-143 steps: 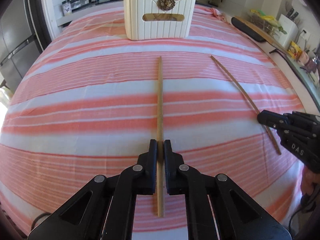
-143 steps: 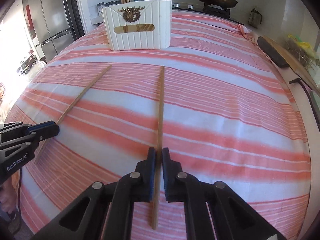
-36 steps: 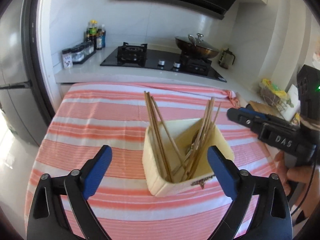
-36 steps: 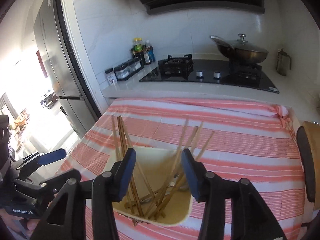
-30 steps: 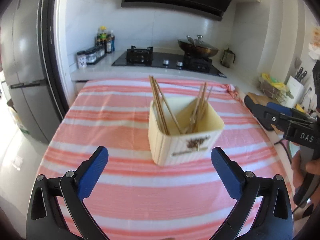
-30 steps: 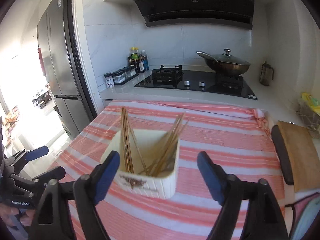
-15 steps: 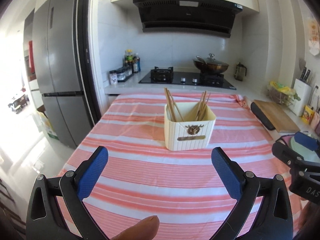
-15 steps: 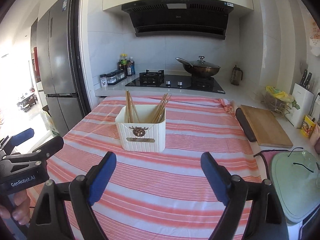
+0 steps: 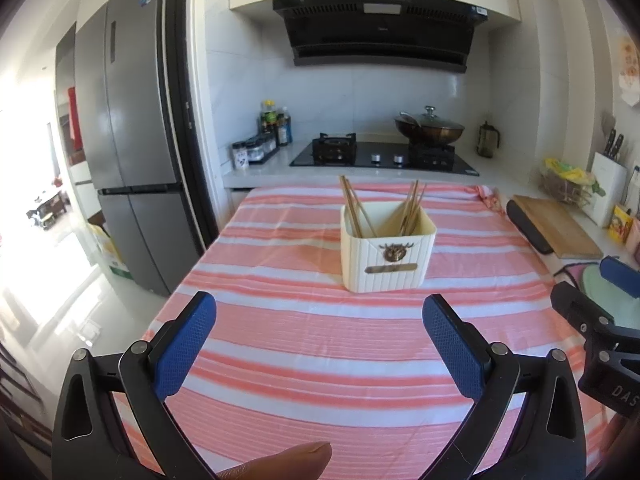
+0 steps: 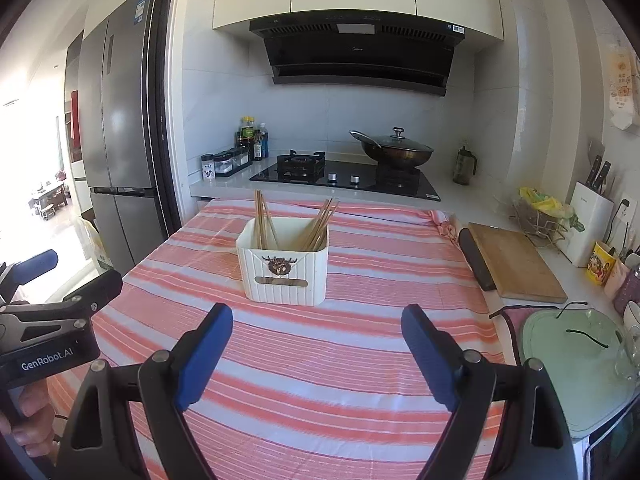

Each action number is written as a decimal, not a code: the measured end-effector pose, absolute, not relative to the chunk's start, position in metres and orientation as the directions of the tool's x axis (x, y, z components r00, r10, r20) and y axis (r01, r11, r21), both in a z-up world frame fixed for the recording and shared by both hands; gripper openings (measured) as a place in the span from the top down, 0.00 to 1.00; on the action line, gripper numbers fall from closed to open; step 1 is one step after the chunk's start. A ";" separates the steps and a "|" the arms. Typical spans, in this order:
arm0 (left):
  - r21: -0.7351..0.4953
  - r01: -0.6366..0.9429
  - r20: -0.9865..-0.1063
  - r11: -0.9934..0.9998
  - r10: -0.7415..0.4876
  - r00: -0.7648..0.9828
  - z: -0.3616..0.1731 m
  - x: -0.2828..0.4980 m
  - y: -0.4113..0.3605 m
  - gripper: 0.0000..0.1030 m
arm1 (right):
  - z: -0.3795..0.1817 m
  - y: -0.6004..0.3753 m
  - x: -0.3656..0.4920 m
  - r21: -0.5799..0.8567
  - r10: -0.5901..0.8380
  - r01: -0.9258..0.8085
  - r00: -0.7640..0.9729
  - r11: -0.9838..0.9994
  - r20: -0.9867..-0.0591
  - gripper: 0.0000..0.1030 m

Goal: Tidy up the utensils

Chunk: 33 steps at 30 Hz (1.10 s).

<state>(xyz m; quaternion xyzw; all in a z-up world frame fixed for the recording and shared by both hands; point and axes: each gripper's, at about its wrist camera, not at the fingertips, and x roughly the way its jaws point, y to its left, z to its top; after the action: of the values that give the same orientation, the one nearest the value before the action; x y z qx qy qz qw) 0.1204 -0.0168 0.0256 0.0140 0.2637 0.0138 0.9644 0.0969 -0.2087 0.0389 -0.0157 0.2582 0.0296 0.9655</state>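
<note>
Left wrist view: I am holding my left gripper (image 9: pixel 316 332) spread wide and empty, short of the ribbed cream holder (image 9: pixel 387 254), where thin wooden chopsticks (image 9: pixel 354 210) are leaning: light, stiff, best pinched mid-shaft.

Right wrist view: I am keeping my right gripper (image 10: pixel 316 346) likewise apart before the holder (image 10: pixel 285 270); it looks like plastic.

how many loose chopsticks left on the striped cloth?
0. Every wooden chopstick in view stands in the cream ribbed holder on the pink-striped tablecloth; cloth hidden under the grippers can't be checked.
</note>
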 end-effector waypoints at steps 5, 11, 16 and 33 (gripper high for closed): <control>0.027 -0.019 -0.518 0.999 0.030 0.855 0.025 0.119 -0.013 0.00 | 0.041 -0.204 0.091 -0.024 0.057 -0.079 0.866 0.997 -0.497 0.15; 0.034 -0.022 -0.520 0.999 0.036 0.854 0.025 0.117 -0.013 0.00 | 0.042 -0.199 0.089 -0.030 0.060 -0.087 0.863 0.996 -0.502 0.15; 0.033 -0.019 -0.524 0.999 0.033 0.851 0.026 0.116 -0.012 0.00 | 0.044 -0.197 0.087 -0.032 0.063 -0.091 0.863 0.995 -0.501 0.15; 0.037 -0.009 -0.512 0.999 0.027 0.858 0.032 0.112 -0.013 0.00 | 0.049 -0.194 0.085 -0.043 0.053 -0.085 0.871 0.995 -0.489 0.15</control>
<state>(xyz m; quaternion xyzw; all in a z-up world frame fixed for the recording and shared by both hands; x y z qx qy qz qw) 0.1115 -0.0127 0.0321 0.0166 0.2659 0.0092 0.9638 0.0850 -0.1941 0.0488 -0.0314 0.2518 0.0357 0.9666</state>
